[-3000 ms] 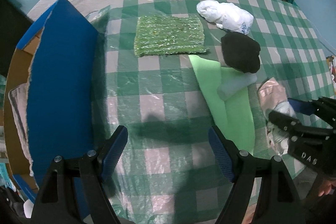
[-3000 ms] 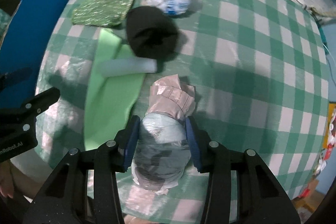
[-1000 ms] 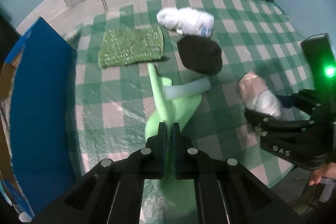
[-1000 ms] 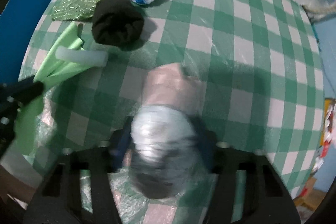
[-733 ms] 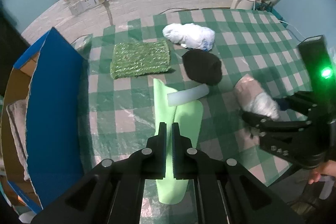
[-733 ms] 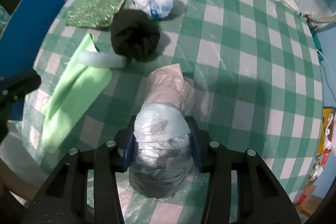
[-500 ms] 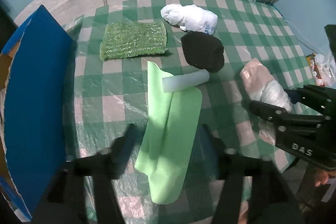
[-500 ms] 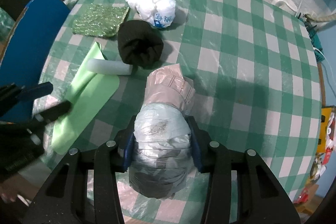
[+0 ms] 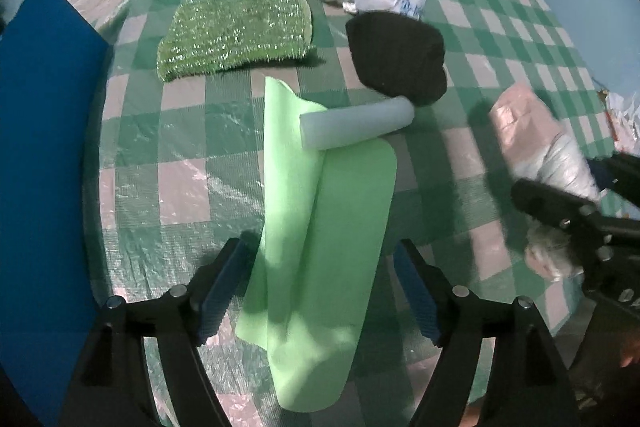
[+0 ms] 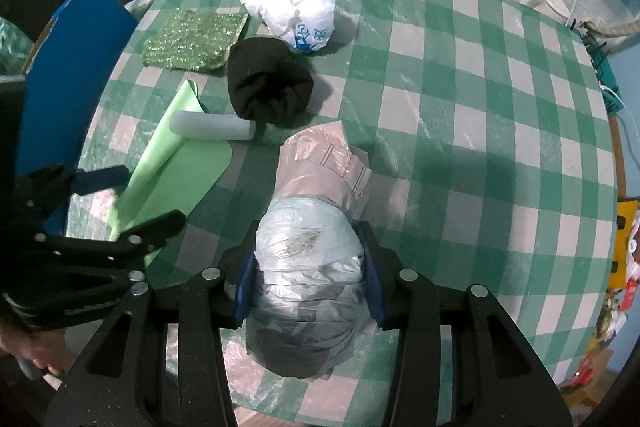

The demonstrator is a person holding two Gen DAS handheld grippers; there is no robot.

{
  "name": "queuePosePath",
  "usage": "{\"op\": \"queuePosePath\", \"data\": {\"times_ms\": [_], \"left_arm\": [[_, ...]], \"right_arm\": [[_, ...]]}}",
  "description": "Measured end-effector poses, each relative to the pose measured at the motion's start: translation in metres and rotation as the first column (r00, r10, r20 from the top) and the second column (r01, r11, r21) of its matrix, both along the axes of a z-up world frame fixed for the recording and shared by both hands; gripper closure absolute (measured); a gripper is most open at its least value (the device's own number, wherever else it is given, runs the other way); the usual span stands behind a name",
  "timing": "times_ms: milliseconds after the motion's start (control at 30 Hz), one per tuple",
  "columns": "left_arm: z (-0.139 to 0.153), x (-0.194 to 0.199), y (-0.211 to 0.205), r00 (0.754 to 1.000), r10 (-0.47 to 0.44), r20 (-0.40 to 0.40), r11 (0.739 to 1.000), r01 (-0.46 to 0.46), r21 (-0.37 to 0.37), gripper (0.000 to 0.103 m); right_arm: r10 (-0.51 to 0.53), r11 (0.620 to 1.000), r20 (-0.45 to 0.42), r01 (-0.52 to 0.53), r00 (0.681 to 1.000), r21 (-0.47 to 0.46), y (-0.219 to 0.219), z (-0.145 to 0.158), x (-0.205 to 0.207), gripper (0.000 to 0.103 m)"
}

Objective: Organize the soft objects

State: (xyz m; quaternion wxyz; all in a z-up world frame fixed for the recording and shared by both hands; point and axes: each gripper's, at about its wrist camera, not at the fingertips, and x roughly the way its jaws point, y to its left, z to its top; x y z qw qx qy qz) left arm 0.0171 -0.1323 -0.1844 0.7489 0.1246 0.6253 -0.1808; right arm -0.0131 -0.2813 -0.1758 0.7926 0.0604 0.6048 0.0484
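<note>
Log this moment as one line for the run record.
left gripper: open, astride green sheet | right gripper: shut on plastic bundle | foam roll: on sheet

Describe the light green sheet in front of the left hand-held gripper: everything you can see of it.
The green sheet is a thin, smooth, matte piece that looks like foam. It lies lengthwise on the checked tablecloth, its left edge curled up into a fold. A pale foam tube rests across its far end. Its near end lies between the open fingers of the left hand-held gripper; whether they touch it is unclear.
</note>
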Motion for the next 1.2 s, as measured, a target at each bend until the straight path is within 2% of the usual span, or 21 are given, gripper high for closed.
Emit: {"op": "queuePosePath", "data": {"times_ms": [133,233,300,367,467,733,1200], "left_arm": [[-0.003,-0.008,-0.009,0.998,-0.044,0.043,0.999,0.042,0.035,0.023],[-0.005,-0.015,-0.014,0.994,-0.065,0.085,0.996,0.060,0.061,0.046],[-0.003,-0.017,-0.015,0.992,-0.073,0.100,0.996,0.067,0.063,0.071],[-0.002,-0.015,-0.014,0.993,-0.064,0.095,0.997,0.059,0.055,0.086],[0.000,-0.010,-0.005,0.996,-0.029,0.089,0.999,0.027,0.029,0.095],[0.008,0.000,0.003,0.994,-0.017,0.106,1.000,0.016,0.013,0.098],[0.054,-0.009,0.013,0.980,-0.004,0.198,1.000,0.008,-0.018,0.098]], "right_arm": [[-0.004,1.000,0.001,0.004,1.000,0.013,-0.002,0.001,-0.001,0.059],[-0.007,1.000,-0.001,0.007,1.000,0.017,-0.002,0.000,-0.001,0.059],[-0.011,1.000,-0.002,0.011,1.000,0.019,-0.002,0.000,0.000,0.059],[-0.014,1.000,-0.003,0.014,1.000,0.021,-0.002,-0.001,0.001,0.059],[-0.017,1.000,-0.003,0.017,1.000,0.024,-0.003,-0.001,0.000,0.059],[-0.016,0.999,0.005,0.016,1.000,0.031,-0.002,0.003,-0.001,0.059],[-0.006,0.999,0.056,0.003,0.998,0.053,0.003,0.030,0.000,0.059]]}}
